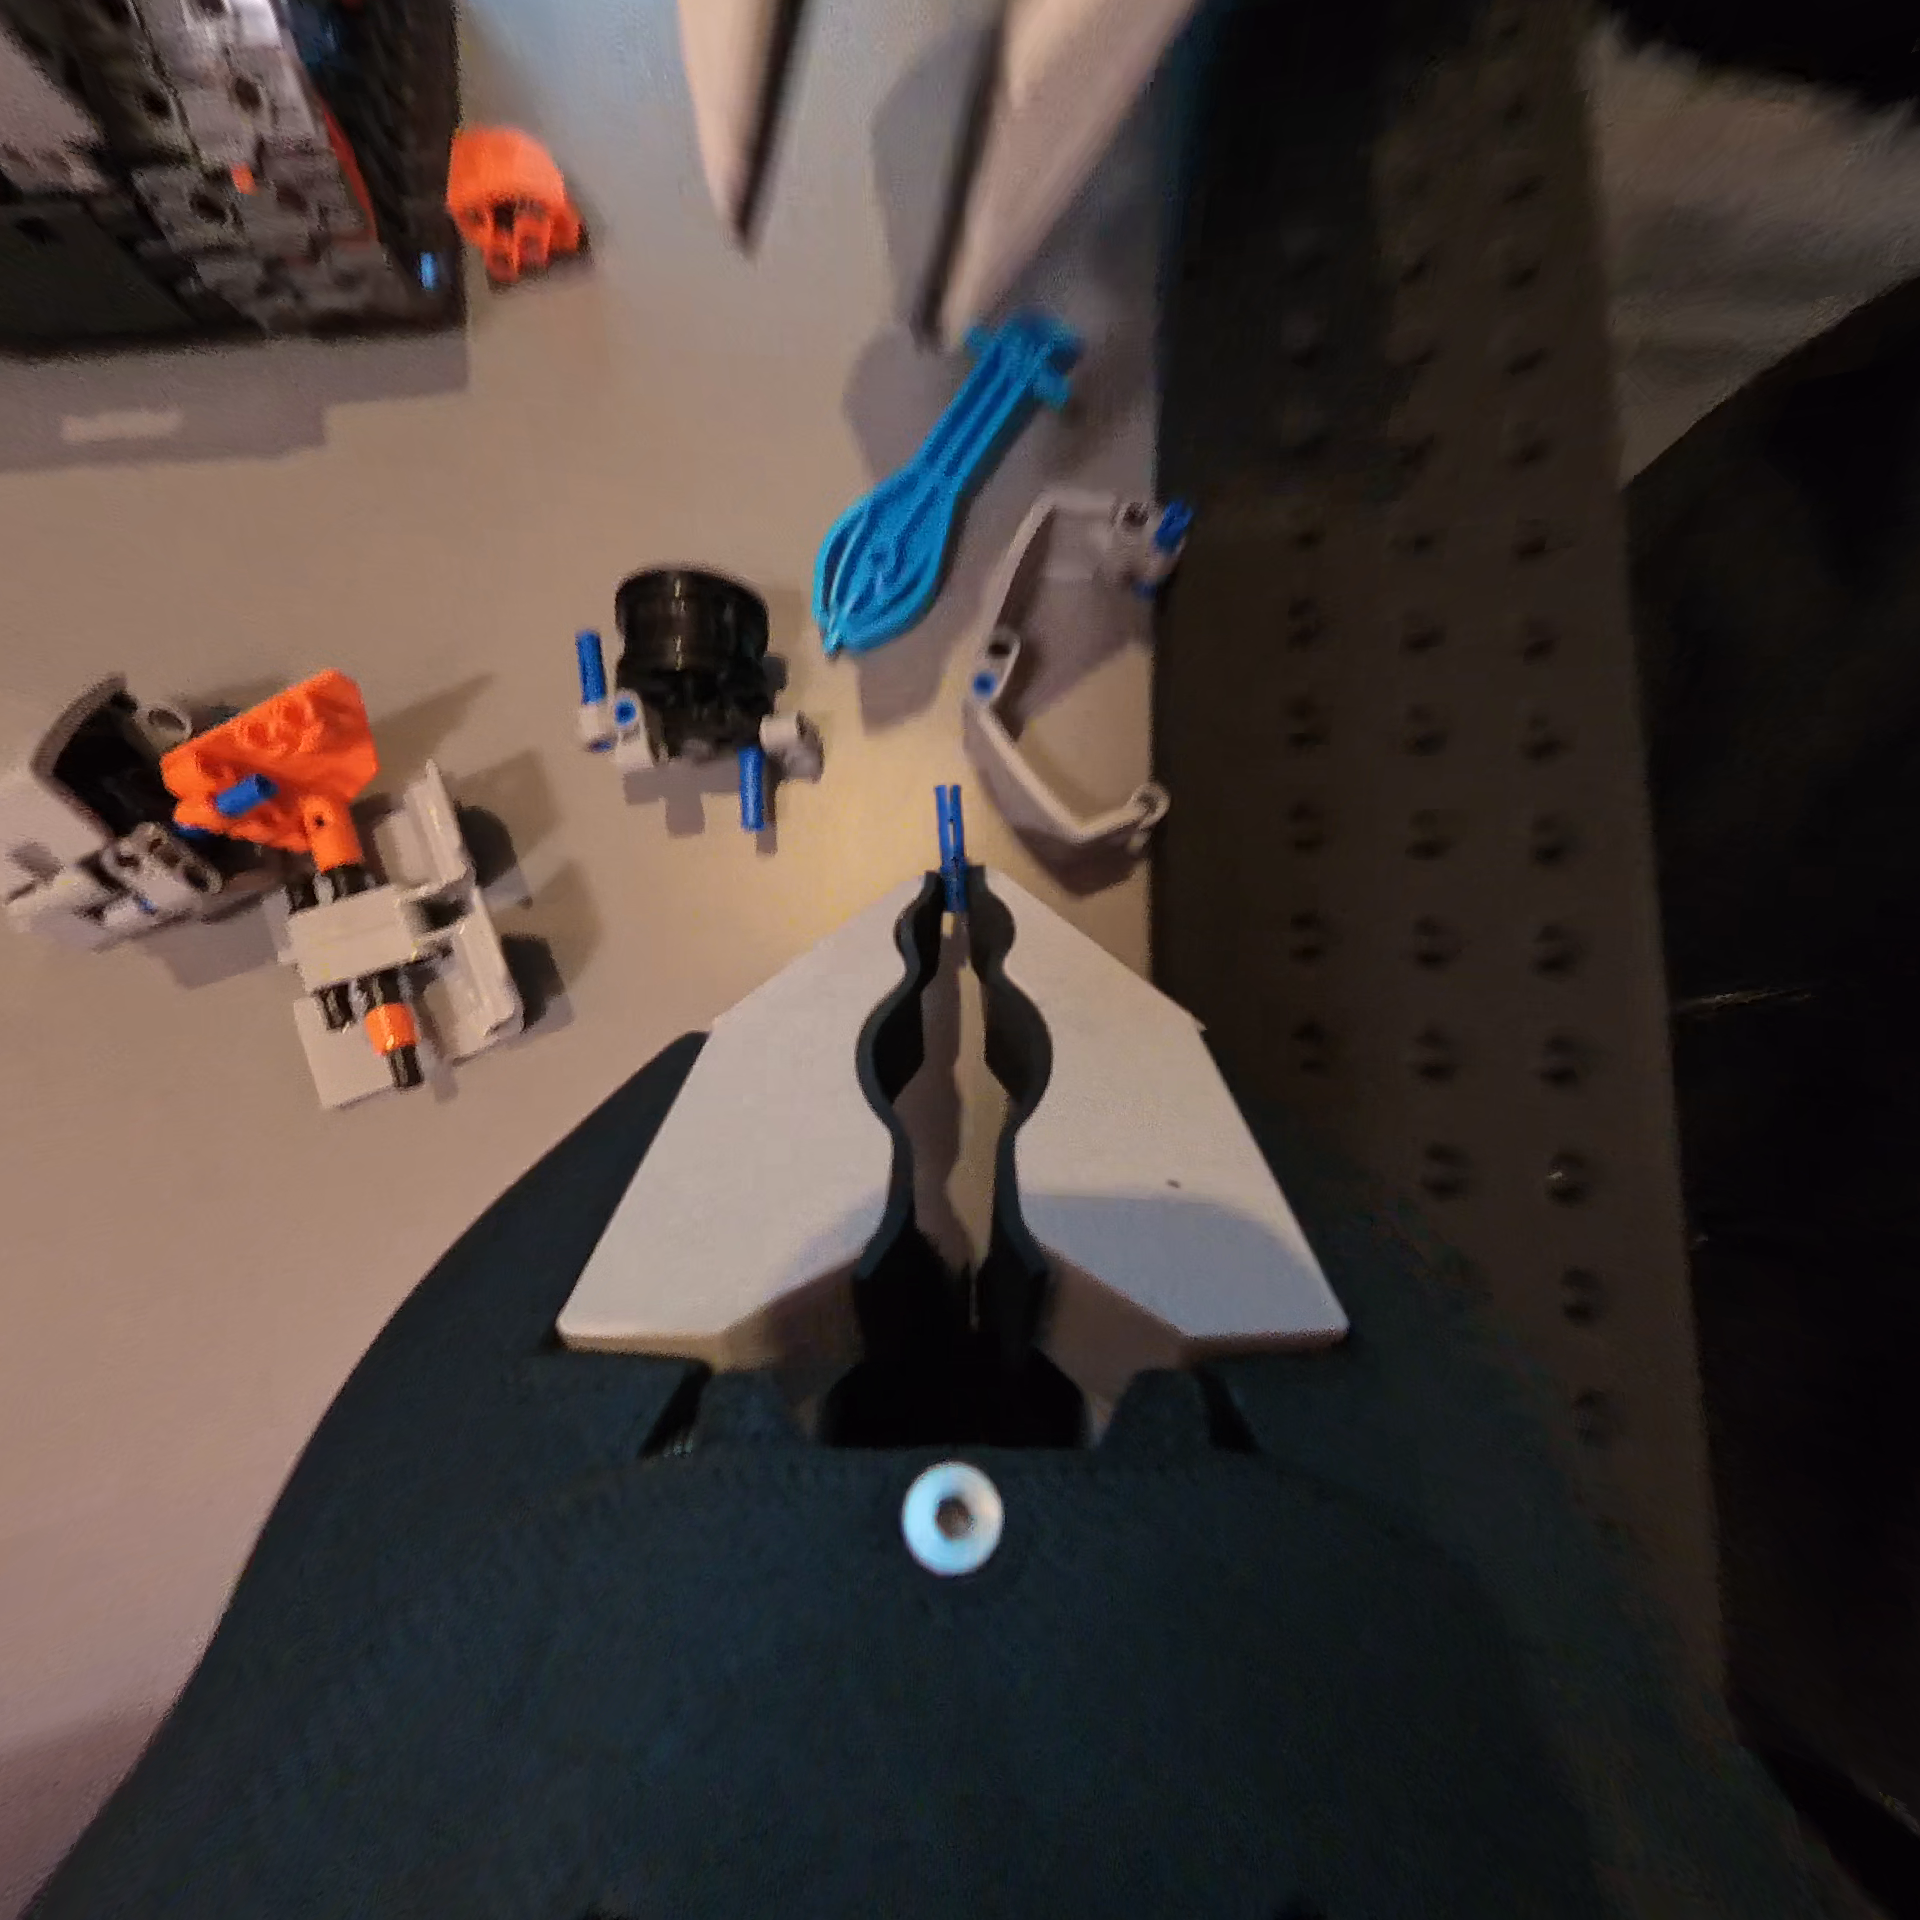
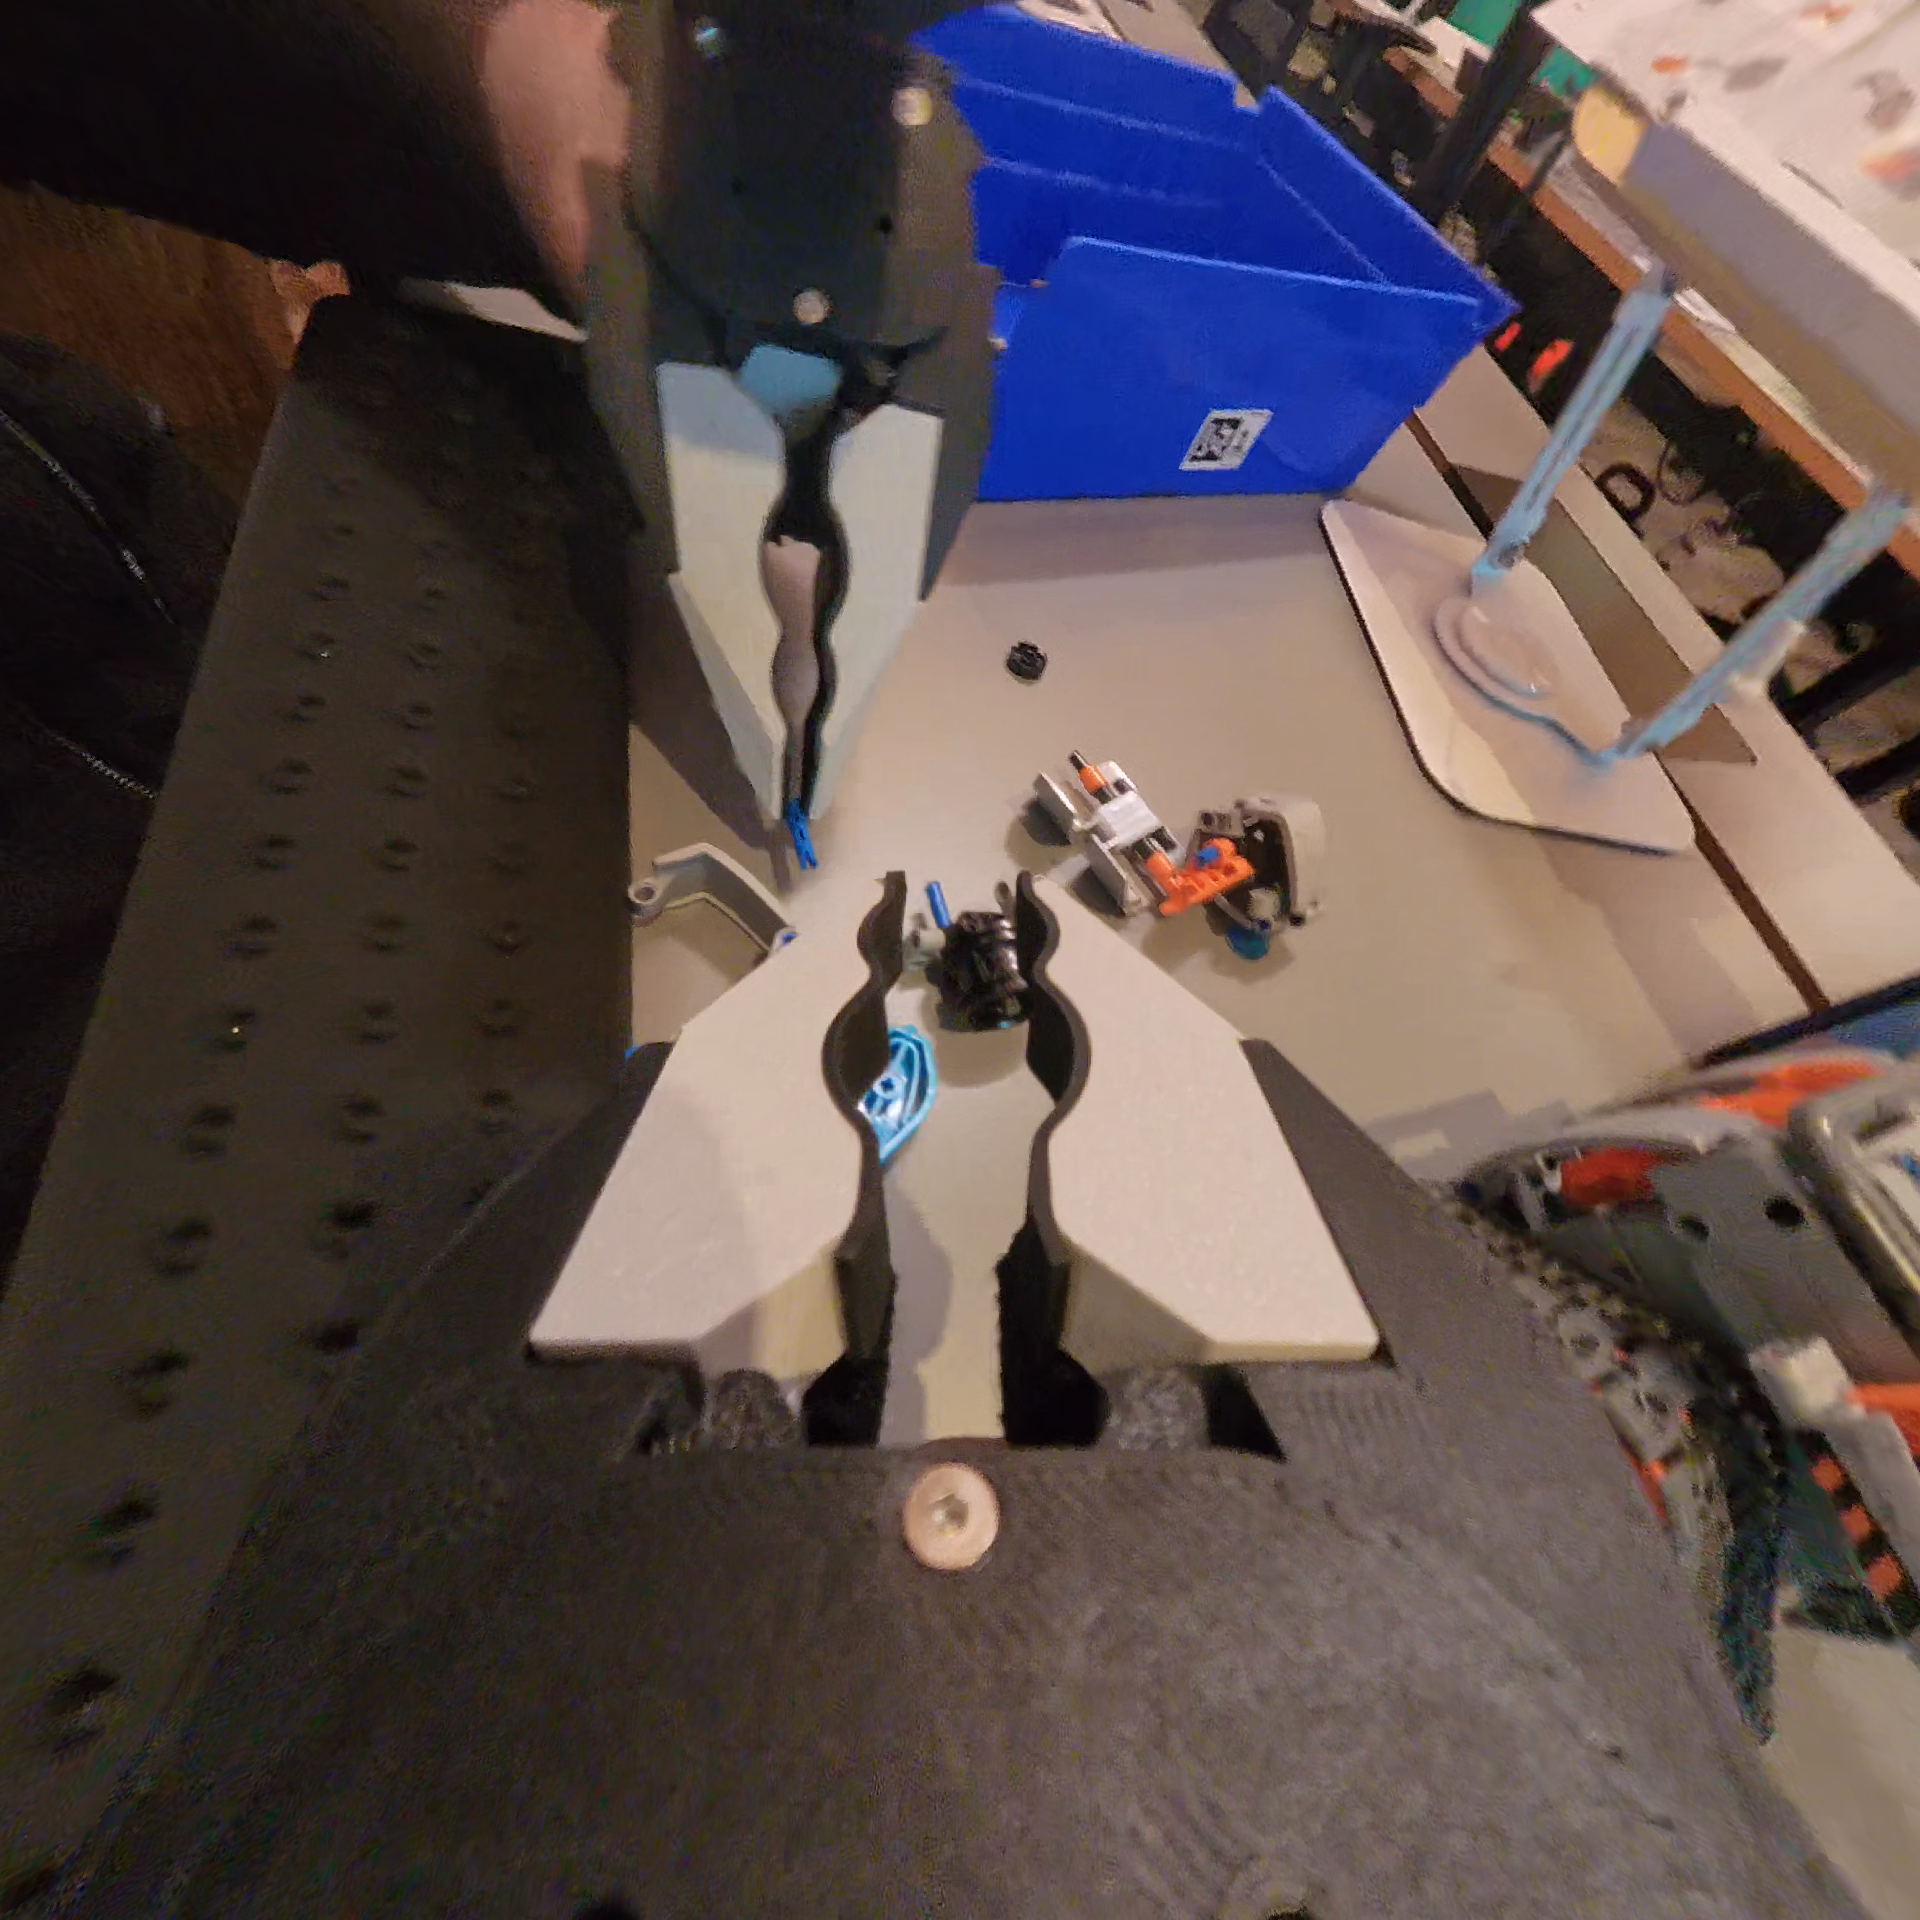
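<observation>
My left gripper point(image 1: 953, 891) is shut on a small blue pin point(image 1: 949, 831), which sticks out past its tips above the table. It also shows in the right wrist view point(image 2: 798, 821), with the pin point(image 2: 800, 831) at its tips. My right gripper point(image 2: 954, 894) is open and empty above a black round part with blue pins point(image 2: 977, 966). That black part point(image 1: 691, 665) lies mid-table in the left wrist view. A blue paddle-shaped piece point(image 1: 914, 520) lies beyond it and shows between my right fingers point(image 2: 899, 1101). A grey curved panel point(image 1: 1049, 717) lies beside the pin.
A grey and orange brick assembly point(image 1: 312, 862) lies at the left, also in the right wrist view point(image 2: 1174, 852). A black perforated plate point(image 1: 1434, 831) runs along one side. A blue bin point(image 2: 1195, 312) stands behind. A large brick model point(image 2: 1714, 1299), an orange piece point(image 1: 514, 203) and a white stand base point(image 2: 1507, 675) are nearby. The tips of one gripper are about 9 cm away from the tips of the other.
</observation>
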Demonstrator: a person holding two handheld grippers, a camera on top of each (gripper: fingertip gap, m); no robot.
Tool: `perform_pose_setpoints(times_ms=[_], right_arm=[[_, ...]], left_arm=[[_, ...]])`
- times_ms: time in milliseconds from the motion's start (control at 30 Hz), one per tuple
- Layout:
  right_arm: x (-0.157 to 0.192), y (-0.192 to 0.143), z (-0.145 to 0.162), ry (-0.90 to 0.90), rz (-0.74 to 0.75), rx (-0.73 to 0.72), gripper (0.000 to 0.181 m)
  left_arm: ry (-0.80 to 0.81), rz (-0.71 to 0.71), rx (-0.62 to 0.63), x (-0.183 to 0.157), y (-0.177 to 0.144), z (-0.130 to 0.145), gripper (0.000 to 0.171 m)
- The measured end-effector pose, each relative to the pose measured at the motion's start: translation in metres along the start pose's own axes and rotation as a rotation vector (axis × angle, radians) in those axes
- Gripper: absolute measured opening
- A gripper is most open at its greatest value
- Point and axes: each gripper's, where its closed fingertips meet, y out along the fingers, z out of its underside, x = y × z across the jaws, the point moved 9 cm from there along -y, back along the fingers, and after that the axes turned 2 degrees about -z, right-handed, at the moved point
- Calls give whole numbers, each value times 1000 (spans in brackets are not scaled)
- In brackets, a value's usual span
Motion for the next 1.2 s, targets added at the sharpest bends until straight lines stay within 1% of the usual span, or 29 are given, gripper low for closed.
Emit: perform_pose_setpoints(times_ms=[67, 133, 233, 367, 467, 600, 633, 667, 733, 800, 833, 867, 1000, 1067, 1133, 1200], right_arm=[[10, 8, -5, -63, -24, 8, 21], [19, 15, -7, -128, -43, 36, 24], [27, 20, -9, -182, -69, 44, 21], [29, 24, -5, -210, -75, 88, 17], [32, 22, -6, -226, -90, 75, 5], [29, 19, -4, -189, -96, 68, 2], [27, 17, -3, -167, -96, 61, 1], [23, 16, -2, -147, -91, 62, 2], [16, 12, 6, -116, -68, 91, 2], [10, 10, 11, -90, -56, 110, 2], [9, 9, 13, -85, -51, 116, 1], [7, 8, 13, -83, -44, 123, 2], [2, 9, 21, -48, -31, 163, 2], [1, 9, 23, -34, -34, 170, 2], [1, 10, 23, -31, -39, 168, 2], [1, 11, 24, -29, -42, 174, 2]], left_arm=[[-44, 75, -69, 1, -3, -8, 2], [-52, 122, -98, 1, -4, -13, 3], [-69, 182, -137, 0, -3, -21, 2], [-100, 256, -191, 1, -3, -29, 2], [-116, 281, -207, 3, -3, -32, 1], [-120, 279, -223, 6, -1, -34, 3], [-110, 273, -236, 7, -3, -35, 3], [-91, 249, -238, 9, -4, -34, 7], [-32, 92, -173, 19, -2, -27, 33], [5, -13, -115, 26, 2, -22, 48], [25, -53, -83, 28, 5, -21, 53], [50, -73, -54, 29, 10, -20, 56], [229, -228, 60, 31, 24, -18, 56], [299, -233, 81, 28, 30, -17, 49], [313, -231, 81, 28, 33, -18, 39], [279, -217, 81, 31, 34, -19, 38]])
